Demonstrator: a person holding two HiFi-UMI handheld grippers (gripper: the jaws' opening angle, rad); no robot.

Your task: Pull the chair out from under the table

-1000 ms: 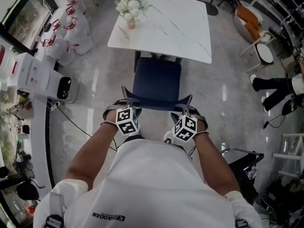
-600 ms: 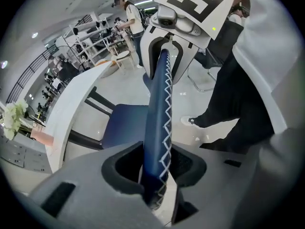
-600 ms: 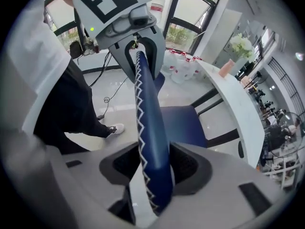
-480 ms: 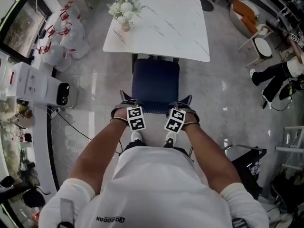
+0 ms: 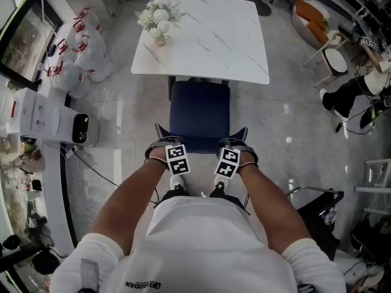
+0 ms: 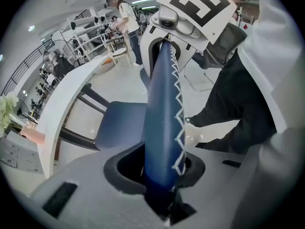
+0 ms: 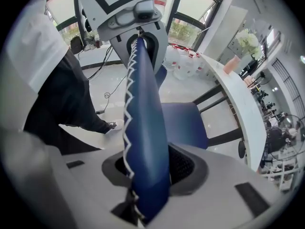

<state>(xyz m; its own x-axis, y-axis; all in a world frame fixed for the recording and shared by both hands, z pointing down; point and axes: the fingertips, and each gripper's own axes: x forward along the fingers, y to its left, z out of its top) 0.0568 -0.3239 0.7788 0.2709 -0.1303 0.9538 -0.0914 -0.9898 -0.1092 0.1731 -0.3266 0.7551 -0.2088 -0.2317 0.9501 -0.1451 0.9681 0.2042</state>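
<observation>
**Step in hand:** securing the grasp, ahead of the pull. The chair (image 5: pixel 200 105) stands square to the near edge of the surface (image 5: pixel 214 41). Only the front of its seat reaches that edge, and most of the seat already lies clear of it. The left gripper (image 5: pixel 167 145) and right gripper (image 5: pixel 236 146) point steeply down over the two ends of the backrest (image 5: pixel 200 140).

**Gripper state:** both sets of jaws are closing with the backrest's padded top edge between them. In each gripper view the stitched edge lies against one jaw while a dark gap shows on the other side. Judged not yet clamped.

**Next move:** probably finish the closure until both sides bear on the padding. Then draw both hands back together and evenly, so the chair slides straight and does not twist.

**Edges and room:**
- The person's feet (image 5: pixel 178 180) stand just behind the backrest, so they would likely have to step back with the pull.
- The floor (image 5: pixel 122 112) is bare on both sides of the chair.
- A cable (image 5: pixel 101 171) crosses the floor to the left rear, near the pull path.
- A white box (image 5: pixel 52 112) and bags (image 5: pixel 79 50) lie well to the left.
- Dark equipment (image 5: pixel 317 212) sits to the right rear.

**Risk:** the padded edge may slip in a shallow grip. The flowers (image 5: pixel 157 18) stand well away from the chair.
</observation>
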